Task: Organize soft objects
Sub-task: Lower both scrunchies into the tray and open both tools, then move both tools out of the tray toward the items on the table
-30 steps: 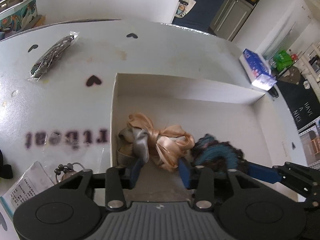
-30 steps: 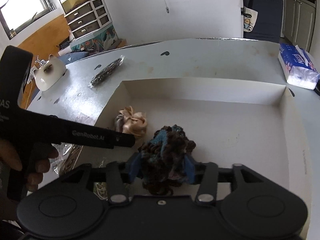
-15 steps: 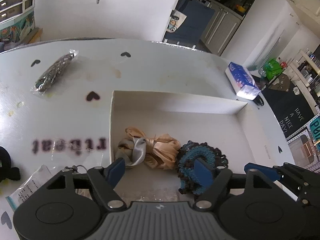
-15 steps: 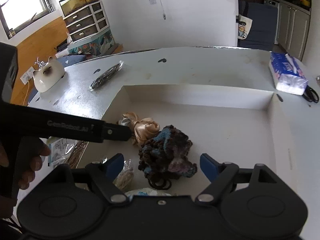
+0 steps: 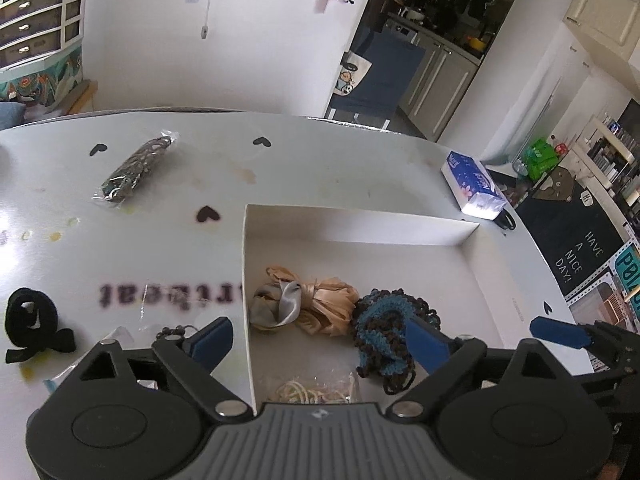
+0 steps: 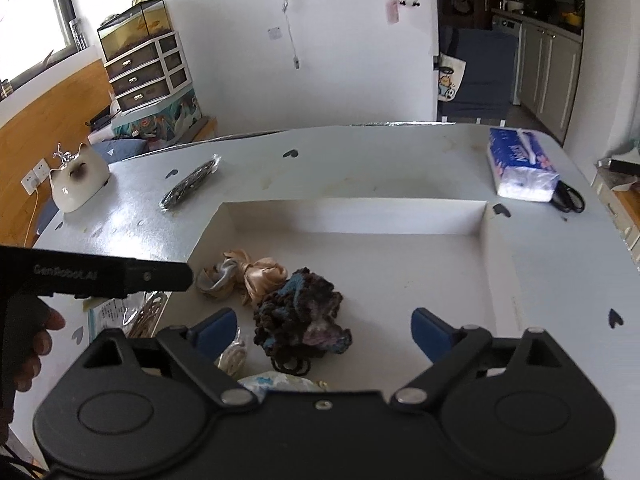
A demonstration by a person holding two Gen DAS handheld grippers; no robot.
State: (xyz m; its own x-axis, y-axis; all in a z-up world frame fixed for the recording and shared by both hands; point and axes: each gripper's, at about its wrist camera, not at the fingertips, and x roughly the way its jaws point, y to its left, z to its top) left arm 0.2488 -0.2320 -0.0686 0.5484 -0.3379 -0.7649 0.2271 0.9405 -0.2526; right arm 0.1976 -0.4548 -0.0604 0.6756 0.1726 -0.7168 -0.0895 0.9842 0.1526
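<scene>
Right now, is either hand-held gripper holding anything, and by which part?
Nothing is held. Both have just been opening: the left hand-held gripper and right hand-held gripper stand open above the satin scrunchie and crocheted scrunchie lying in the box.

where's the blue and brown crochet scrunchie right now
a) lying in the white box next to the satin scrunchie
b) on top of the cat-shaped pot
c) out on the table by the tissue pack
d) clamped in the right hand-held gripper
a: the crochet scrunchie lies on the floor of the white box beside the satin scrunchie, free of the open right hand-held gripper.
</scene>
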